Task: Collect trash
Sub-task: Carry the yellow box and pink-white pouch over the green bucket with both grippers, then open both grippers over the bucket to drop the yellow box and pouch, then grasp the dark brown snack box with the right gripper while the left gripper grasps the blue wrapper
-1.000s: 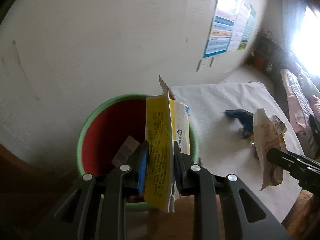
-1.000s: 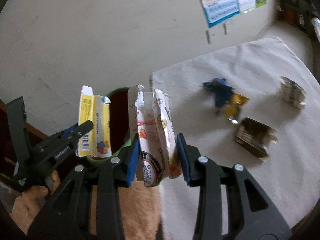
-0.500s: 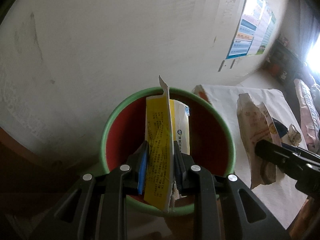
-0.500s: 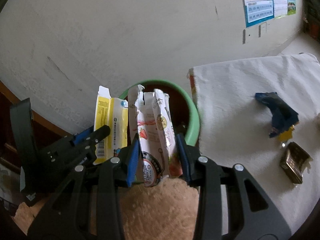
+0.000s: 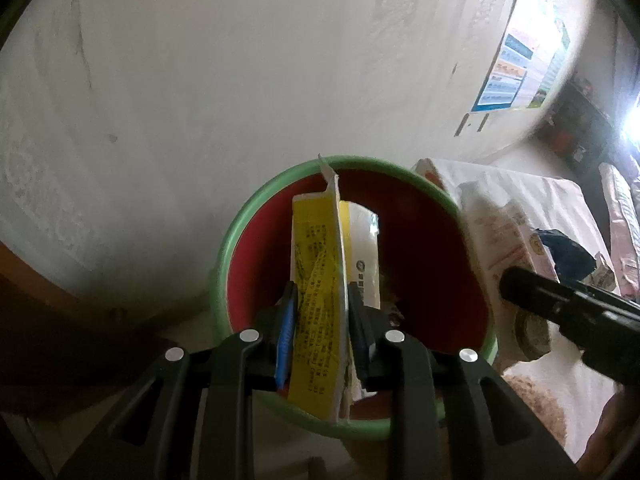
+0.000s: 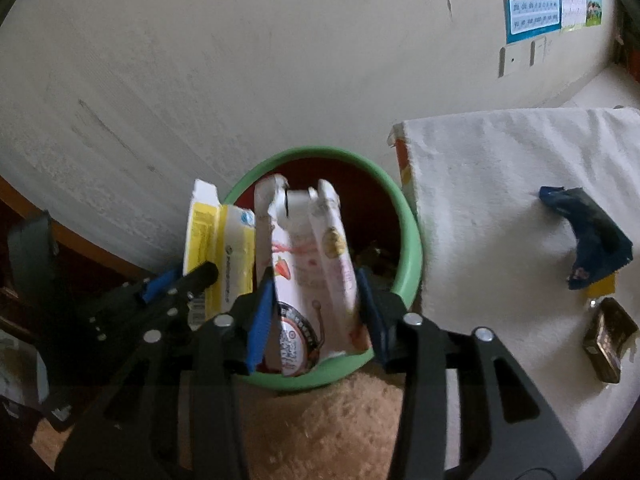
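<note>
A round bin with a green rim (image 5: pixel 224 264) and red inside stands below both grippers, against the wall. My left gripper (image 5: pixel 320 292) holds a flattened yellow carton (image 5: pixel 316 264) upright over the bin's mouth. Its jaws are opening slightly, but both pads still touch the carton. My right gripper (image 6: pixel 316 280) holds a crushed pink strawberry carton (image 6: pixel 308 264) over the bin's near rim (image 6: pixel 412 240). Those jaws are opening too, and the carton still fills the gap between the pads. In the right wrist view the yellow carton (image 6: pixel 204 232) sits just left of the pink one.
A table under a white cloth (image 6: pixel 480 184) stands right of the bin. On it lie a dark blue wrapper (image 6: pixel 592 236) and a crushed brown carton (image 6: pixel 608 336). Some scraps (image 6: pixel 376 256) lie inside the bin. A tan fuzzy surface (image 6: pixel 340 420) lies below, and the wall is close behind.
Both grippers have moved from beside the table to over the bin's mouth, carrying their cartons. The right gripper's jaws now stand wider around the pink carton.
</note>
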`<state>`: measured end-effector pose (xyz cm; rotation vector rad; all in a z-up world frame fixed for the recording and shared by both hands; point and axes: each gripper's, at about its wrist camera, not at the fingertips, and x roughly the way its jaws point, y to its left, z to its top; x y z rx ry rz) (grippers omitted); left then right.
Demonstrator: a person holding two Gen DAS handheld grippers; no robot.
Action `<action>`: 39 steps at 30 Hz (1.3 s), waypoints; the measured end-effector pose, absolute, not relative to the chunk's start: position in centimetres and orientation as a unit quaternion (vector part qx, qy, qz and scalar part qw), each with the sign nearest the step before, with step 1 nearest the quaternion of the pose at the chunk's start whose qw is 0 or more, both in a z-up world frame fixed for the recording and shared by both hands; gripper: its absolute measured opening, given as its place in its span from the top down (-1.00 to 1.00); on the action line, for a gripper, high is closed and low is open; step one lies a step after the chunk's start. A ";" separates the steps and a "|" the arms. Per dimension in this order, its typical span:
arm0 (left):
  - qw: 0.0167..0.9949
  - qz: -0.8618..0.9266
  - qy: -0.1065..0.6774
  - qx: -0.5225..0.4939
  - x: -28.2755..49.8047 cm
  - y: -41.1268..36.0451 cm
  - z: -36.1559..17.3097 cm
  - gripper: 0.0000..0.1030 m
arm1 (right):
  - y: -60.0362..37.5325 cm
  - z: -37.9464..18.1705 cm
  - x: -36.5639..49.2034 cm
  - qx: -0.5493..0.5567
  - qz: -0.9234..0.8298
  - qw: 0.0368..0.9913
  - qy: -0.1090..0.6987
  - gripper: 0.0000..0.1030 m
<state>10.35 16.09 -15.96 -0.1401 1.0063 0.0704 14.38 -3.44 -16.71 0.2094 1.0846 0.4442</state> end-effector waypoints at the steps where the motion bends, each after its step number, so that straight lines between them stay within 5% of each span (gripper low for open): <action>1: 0.872 0.036 0.482 -0.069 10.4 16.1 -16.1 0.41 | -3.3 -16.8 14.5 0.101 0.210 0.827 0.512 -0.04; 4: 0.877 0.040 0.474 -0.070 10.3 15.8 -15.9 0.04 | -3.6 -16.8 14.2 0.109 0.216 0.826 0.510 -0.21; 21: 0.887 -0.002 0.458 -0.051 8.8 11.3 -14.0 0.03 | -28.8 -19.2 9.9 0.187 -0.020 0.841 0.507 -0.25; 32: 0.887 -0.039 0.460 -0.005 7.9 6.2 -12.7 0.01 | -28.0 -23.6 10.7 0.184 -0.017 0.822 0.538 -0.26; 37: 0.885 -0.055 0.462 0.012 7.9 4.1 -12.3 0.00 | -26.9 -23.1 10.1 0.162 0.002 0.832 0.530 0.07; 39: 0.885 -0.065 0.461 0.016 7.9 3.1 -12.1 0.00 | -26.0 -22.2 9.6 0.139 0.009 0.841 0.523 0.44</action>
